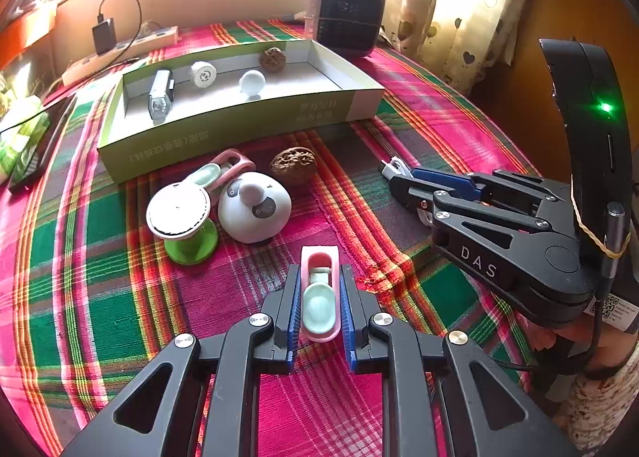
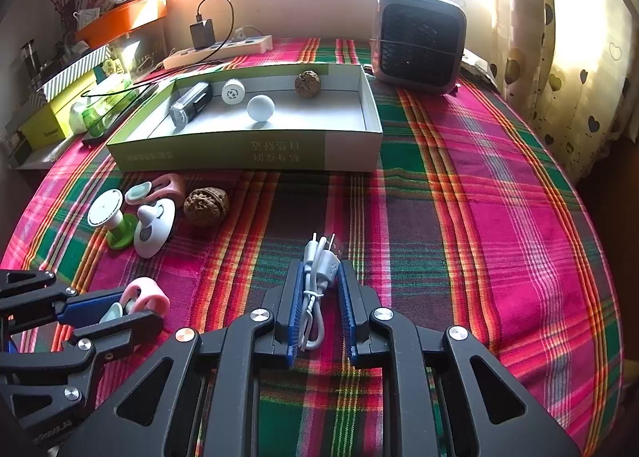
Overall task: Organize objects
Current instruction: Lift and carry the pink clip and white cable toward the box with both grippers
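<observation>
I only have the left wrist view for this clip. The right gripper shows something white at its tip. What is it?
Observer: A coiled white cable, its two-pin plug pointing toward the green box.
Operator: Is it gripped, or just lying between the fingers?
Observer: Gripped. The right gripper has both blue fingers pressed against the coil's sides.

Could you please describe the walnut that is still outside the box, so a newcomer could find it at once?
Start at the long green box on the checked tablecloth. Just in front of its near wall lies a small cluster of toys, and the walnut sits at that cluster's right end. It is the only brown, wrinkled thing among smooth pastel plastic.
</observation>
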Demonstrator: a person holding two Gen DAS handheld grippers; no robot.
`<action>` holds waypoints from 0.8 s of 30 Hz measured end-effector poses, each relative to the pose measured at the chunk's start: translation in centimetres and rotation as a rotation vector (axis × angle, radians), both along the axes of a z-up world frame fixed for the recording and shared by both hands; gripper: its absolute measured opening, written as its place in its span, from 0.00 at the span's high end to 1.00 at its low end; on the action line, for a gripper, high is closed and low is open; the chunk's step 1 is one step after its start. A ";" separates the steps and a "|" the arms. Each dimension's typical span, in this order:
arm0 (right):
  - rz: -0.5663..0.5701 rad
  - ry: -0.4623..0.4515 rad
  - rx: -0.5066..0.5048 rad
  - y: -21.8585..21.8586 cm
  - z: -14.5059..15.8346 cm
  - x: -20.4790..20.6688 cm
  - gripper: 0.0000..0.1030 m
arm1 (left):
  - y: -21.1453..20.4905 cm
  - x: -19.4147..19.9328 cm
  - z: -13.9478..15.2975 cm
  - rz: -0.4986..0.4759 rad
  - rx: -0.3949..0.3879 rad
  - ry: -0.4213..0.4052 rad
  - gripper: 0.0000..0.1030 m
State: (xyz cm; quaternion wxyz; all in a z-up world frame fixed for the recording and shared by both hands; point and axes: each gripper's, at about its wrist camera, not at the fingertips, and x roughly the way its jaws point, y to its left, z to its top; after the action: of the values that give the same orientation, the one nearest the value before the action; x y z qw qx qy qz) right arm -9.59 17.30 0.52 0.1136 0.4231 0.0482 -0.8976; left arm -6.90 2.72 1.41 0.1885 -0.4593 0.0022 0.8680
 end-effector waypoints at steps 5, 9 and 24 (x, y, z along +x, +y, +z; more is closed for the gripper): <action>0.003 0.001 -0.009 0.0 0.0 0.1 0.83 | 0.1 0.0 0.1 -0.001 0.007 0.007 0.85; 0.008 0.004 -0.012 0.0 0.1 0.1 0.83 | 0.1 0.0 0.3 0.003 0.009 0.012 0.85; 0.025 0.014 -0.040 0.1 0.6 0.5 0.83 | -0.1 -0.2 1.1 0.020 0.014 0.030 0.85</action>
State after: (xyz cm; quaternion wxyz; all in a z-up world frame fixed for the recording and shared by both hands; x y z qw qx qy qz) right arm -9.10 17.35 1.13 0.1328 0.4140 0.0364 -0.8998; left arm -7.08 2.64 2.55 0.1831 -0.4450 -0.0057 0.8766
